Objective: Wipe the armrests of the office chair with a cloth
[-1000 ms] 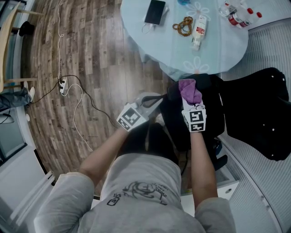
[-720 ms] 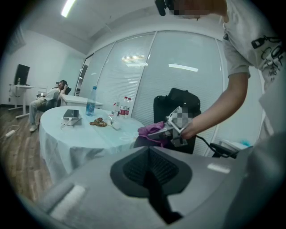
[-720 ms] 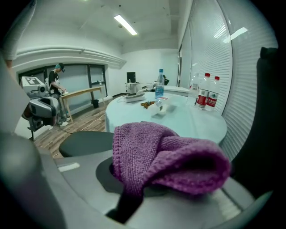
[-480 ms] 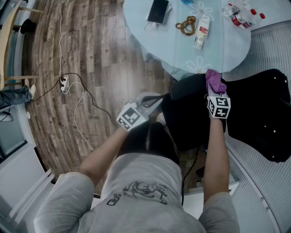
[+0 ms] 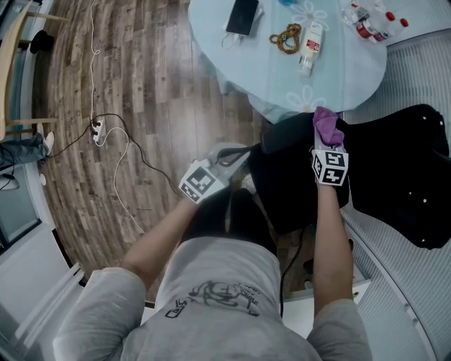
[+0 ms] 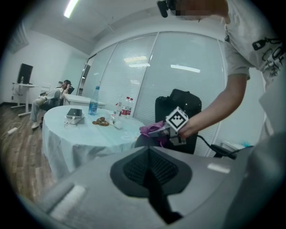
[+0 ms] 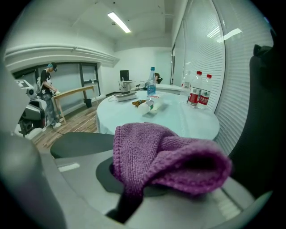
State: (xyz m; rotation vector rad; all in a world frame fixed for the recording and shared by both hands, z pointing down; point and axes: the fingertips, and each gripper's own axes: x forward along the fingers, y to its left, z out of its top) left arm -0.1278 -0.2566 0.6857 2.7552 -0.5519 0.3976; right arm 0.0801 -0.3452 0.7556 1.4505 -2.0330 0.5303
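A black office chair point(image 5: 296, 190) stands in front of me, its tall backrest point(image 5: 405, 176) to the right. A dark armrest pad point(image 5: 284, 139) shows at the chair's far left and also low on the left as the armrest pad point(image 7: 78, 144). My right gripper point(image 5: 325, 143) is shut on a bunched purple cloth point(image 5: 326, 125), held just right of that pad; the cloth point(image 7: 167, 156) hides its jaws. My left gripper point(image 5: 236, 156) is shut and holds nothing, left of the chair, its tip close to the armrest pad.
A round table with a pale cloth point(image 5: 282, 77) stands just beyond the chair, carrying a phone point(image 5: 241, 17), a small bottle point(image 5: 308, 46) and water bottles point(image 7: 199, 91). A power strip and cables point(image 5: 99, 130) lie on the wooden floor at left. People are at the room's far side point(image 6: 53, 96).
My right gripper carried the cloth from the chair's middle to the right and farther away, then eased slightly back left. My left gripper stayed put.
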